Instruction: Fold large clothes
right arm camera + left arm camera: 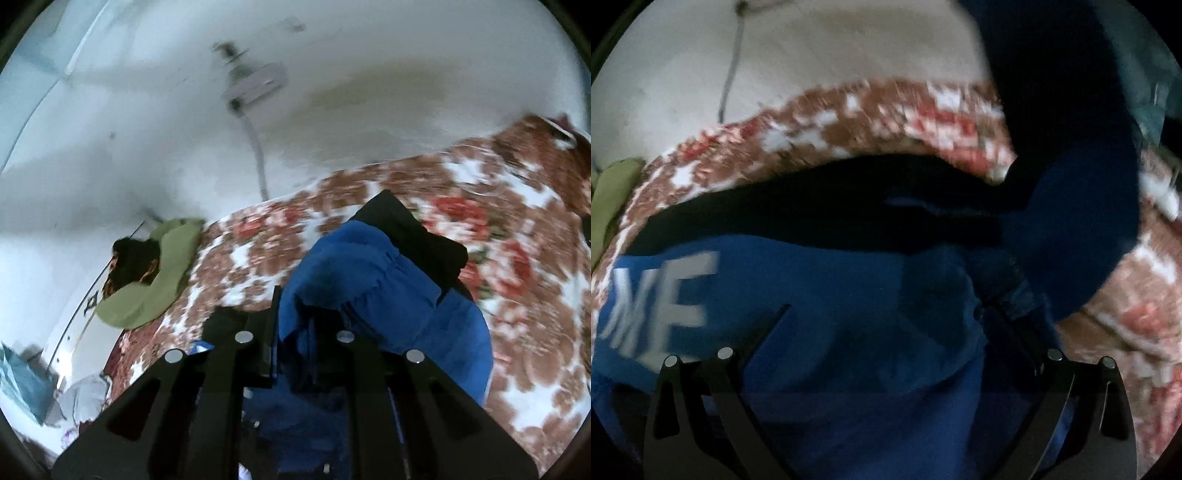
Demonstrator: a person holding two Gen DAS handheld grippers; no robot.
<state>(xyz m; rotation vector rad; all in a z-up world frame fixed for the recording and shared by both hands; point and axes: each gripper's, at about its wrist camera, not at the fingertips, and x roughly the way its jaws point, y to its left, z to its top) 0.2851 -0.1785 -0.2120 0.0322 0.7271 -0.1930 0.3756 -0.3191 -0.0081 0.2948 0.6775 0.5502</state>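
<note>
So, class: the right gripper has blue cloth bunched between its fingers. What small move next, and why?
Probably carry that fold across and lay it on the blue garment. The right gripper is shut on a bunched part held above the floral bedspread, while the left gripper is open.

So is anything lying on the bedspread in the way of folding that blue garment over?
Nothing visible blocks it. The right gripper grips the blue garment above the floral bedspread; the green cloth lies off at the bed's edge.

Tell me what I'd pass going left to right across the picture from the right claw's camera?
Blue-grey cloth at the edge → green garment → blue garment bunched in the right claw → bare flowered bedspread.
</note>
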